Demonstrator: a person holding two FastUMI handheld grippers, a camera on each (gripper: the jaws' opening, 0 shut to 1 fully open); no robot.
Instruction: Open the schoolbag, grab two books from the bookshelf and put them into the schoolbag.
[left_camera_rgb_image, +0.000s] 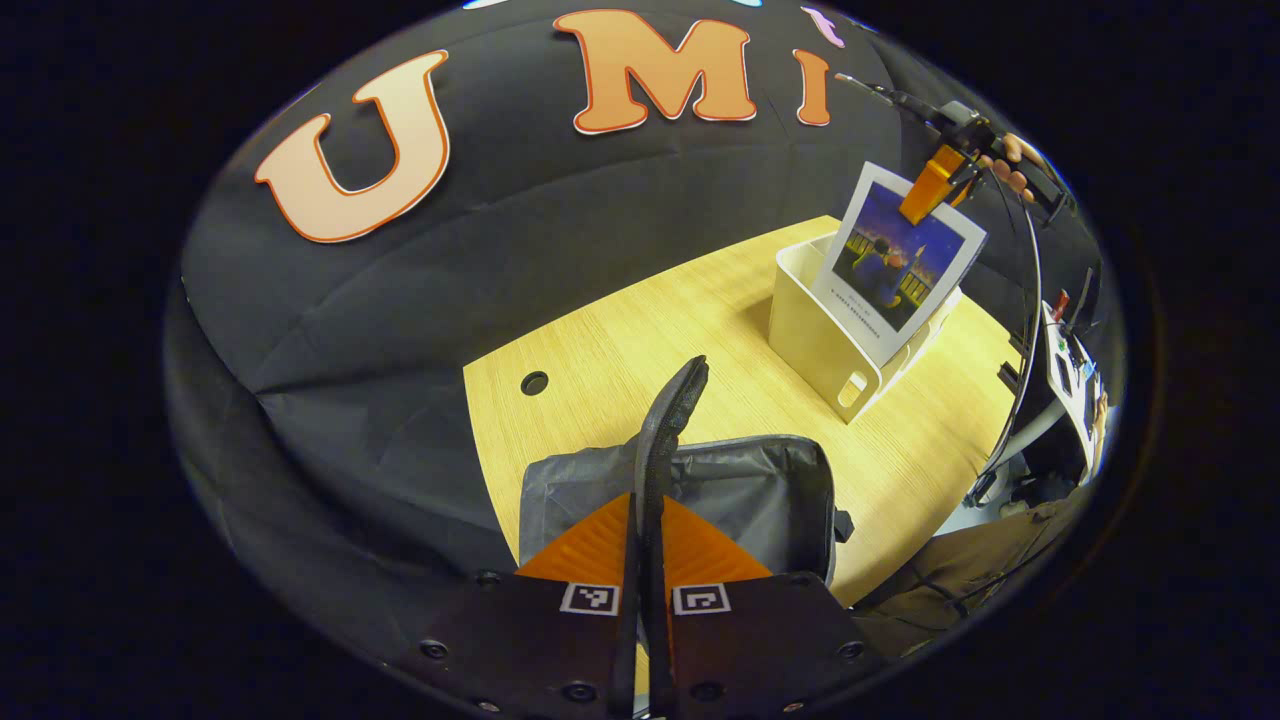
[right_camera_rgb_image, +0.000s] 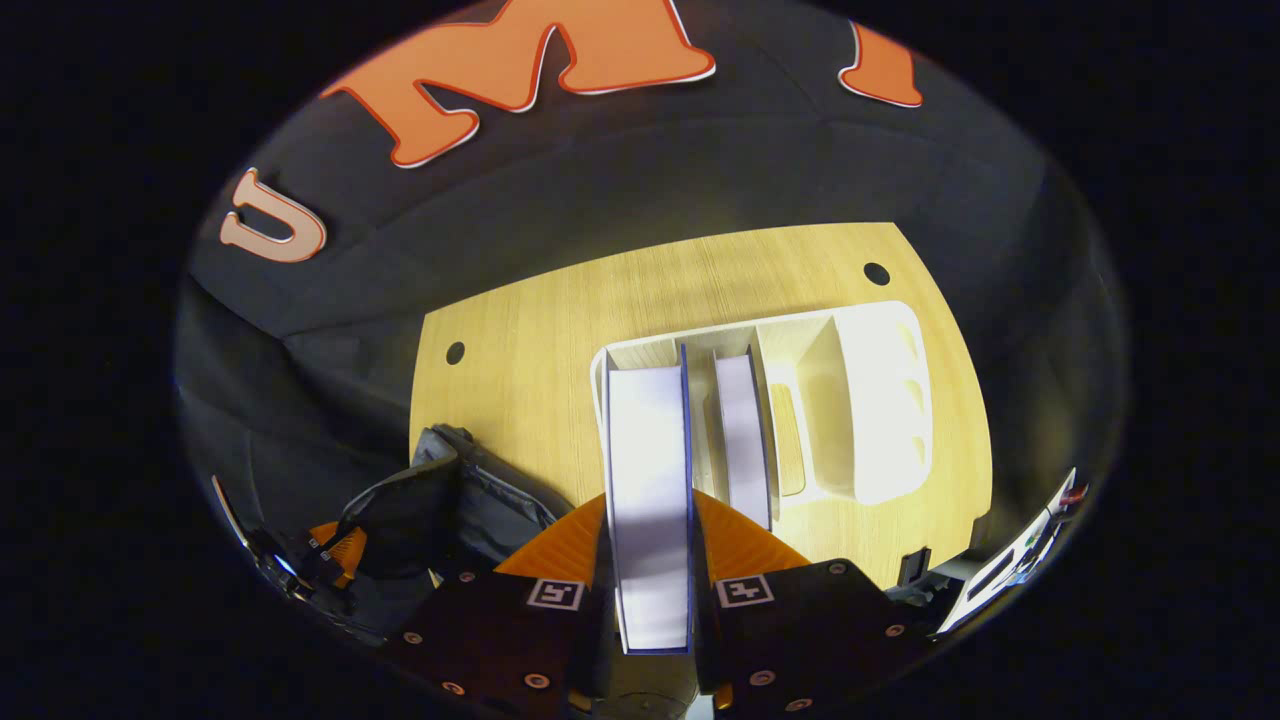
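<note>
I am pinching the book (right_camera_rgb_image: 650, 500) by its top edge with my right fingers (right_camera_rgb_image: 652, 590), lifting this thin, floppy-covered thing above the white bookshelf (right_camera_rgb_image: 870, 400) on the table (right_camera_rgb_image: 520, 330), while my left fingers (left_camera_rgb_image: 645, 560) are clamping the schoolbag's (left_camera_rgb_image: 760, 490) soft strap (left_camera_rgb_image: 670, 410).

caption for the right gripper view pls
Right gripper shut on a book, lifting it above the white bookshelf on the wooden table.

Right gripper (right_camera_rgb_image: 650, 560) clamping a book (right_camera_rgb_image: 650, 500) above the white bookshelf (right_camera_rgb_image: 870, 400), second book (right_camera_rgb_image: 742, 440) inside; schoolbag (right_camera_rgb_image: 450, 510) lower left
</note>
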